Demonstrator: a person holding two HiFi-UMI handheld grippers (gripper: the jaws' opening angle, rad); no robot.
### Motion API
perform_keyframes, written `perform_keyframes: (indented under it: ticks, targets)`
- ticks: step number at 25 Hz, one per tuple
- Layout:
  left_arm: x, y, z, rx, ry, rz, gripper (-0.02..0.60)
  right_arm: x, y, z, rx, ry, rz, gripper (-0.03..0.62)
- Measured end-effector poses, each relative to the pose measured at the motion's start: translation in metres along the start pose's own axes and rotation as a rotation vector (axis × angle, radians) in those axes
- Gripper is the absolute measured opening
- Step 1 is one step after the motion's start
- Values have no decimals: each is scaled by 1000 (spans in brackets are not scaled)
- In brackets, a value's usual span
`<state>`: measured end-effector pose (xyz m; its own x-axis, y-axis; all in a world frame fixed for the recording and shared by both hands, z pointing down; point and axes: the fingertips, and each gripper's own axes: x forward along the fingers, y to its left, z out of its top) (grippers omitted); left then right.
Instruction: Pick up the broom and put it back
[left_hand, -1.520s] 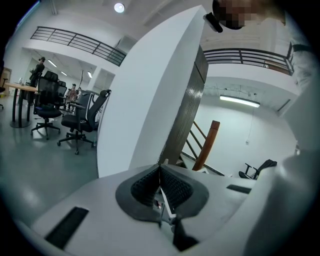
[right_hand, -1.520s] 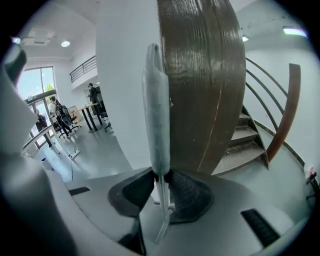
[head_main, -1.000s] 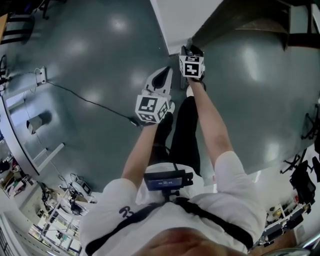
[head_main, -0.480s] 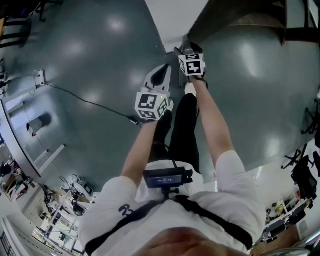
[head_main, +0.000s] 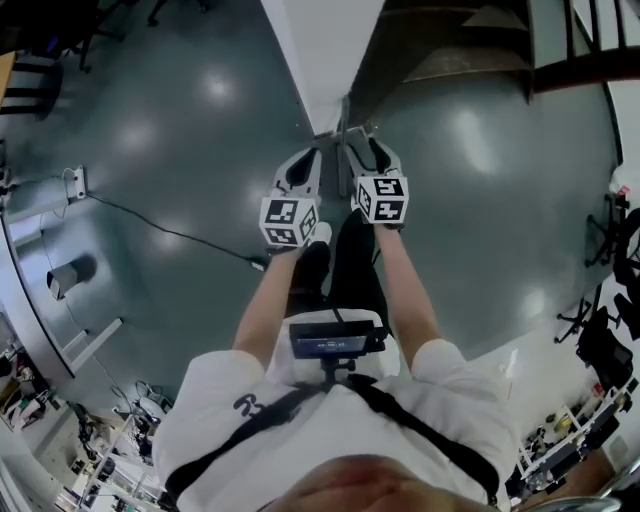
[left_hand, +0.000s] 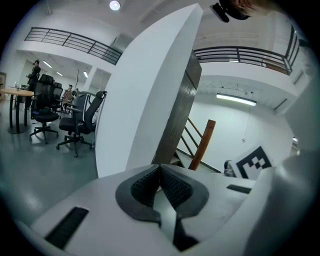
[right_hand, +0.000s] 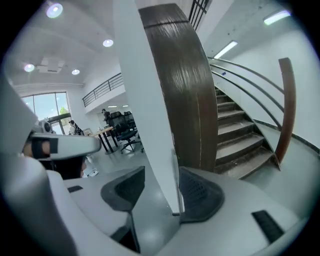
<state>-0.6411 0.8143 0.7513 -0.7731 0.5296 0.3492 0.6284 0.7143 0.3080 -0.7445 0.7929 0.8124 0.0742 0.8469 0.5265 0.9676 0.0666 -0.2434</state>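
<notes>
Grey and thin, prob. metal: the broom handle (right_hand: 176, 175) stood upright against the near end of the white wall (right_hand: 135, 75), right where it met the dark wood panel (right_hand: 185, 90) by the stairs (right_hand: 240, 145). So the broom looked to be back in its spot. No view showed me the brush head.

My right tool (right_hand: 162, 172) had its jaws apart round the handle, not clamped. The handle sat just beside the right pad (right_hand: 200, 195), poss. brushing it, w/ the left pad well clear. Those jaws had just been closing a bit, handle between them. My left tool (left_hand: 160, 169) had its jaws together, nothing in them. It hung just left of the right one, near the same wall end.

My read: put-back approx. done, release under way.

Risks from there:
- The handle was v. close to the right pad. Pulling out sideways or w/ a twist could hook it and tip the broom off the wall end, down onto the grey floor (head_main: 180, 150).
- Jaws narrowing while I backed off could pinch the handle and drag it along.
- The wall end looked a slim rest, so a small nudge from the left tool might send the handle sliding either way.

Safest, I reckoned: widen the jaws, then back straight out toward me.
</notes>
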Motion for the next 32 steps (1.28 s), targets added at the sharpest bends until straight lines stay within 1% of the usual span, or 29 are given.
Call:
perform_keyframes:
  ticks: [3, 7, 9, 11, 14, 16, 18, 20, 24, 27, 32]
  targets:
    - [-13, -17, 27, 35, -31, -24, 12, -41, 16, 41, -17, -103, -9, 170]
    - [-44, -31, 67, 71, -93, -47, 12, -89, 42, 92, -35, -224, -16, 122]
    - [-59, -35, 86, 87, -122, -53, 11, -109, 54, 114, -72, -262, -18, 107]
    - [-71, -44, 104, 98, -148, -54, 11, -130, 60, 137, -122, -307, -25, 75]
    - [-84, -66, 126, 129, -183, -60, 11, -164, 63, 169, -150, -384, -18, 43]
    - [-87, -85, 133, 155, -196, -78, 11, -181, 60, 176, -142, -407, -17, 27]
    - [-91, -96, 138, 175, -201, -95, 11, -190, 60, 178, -94, -418, -3, 8]
    - [-92, -94, 152, 194, -215, -93, 11, -188, 67, 187, -73, -434, 17, 8]
    - [-89, -85, 176, 215, -249, -81, 11, -183, 83, 211, -86, -468, 36, 8]
    - [-95, -84, 184, 219, -263, -80, 11, -183, 97, 214, -91, -472, 38, 8]
    - [-98, -91, 188, 214, -278, -83, 11, -188, 98, 218, -99, -473, 11, 8]
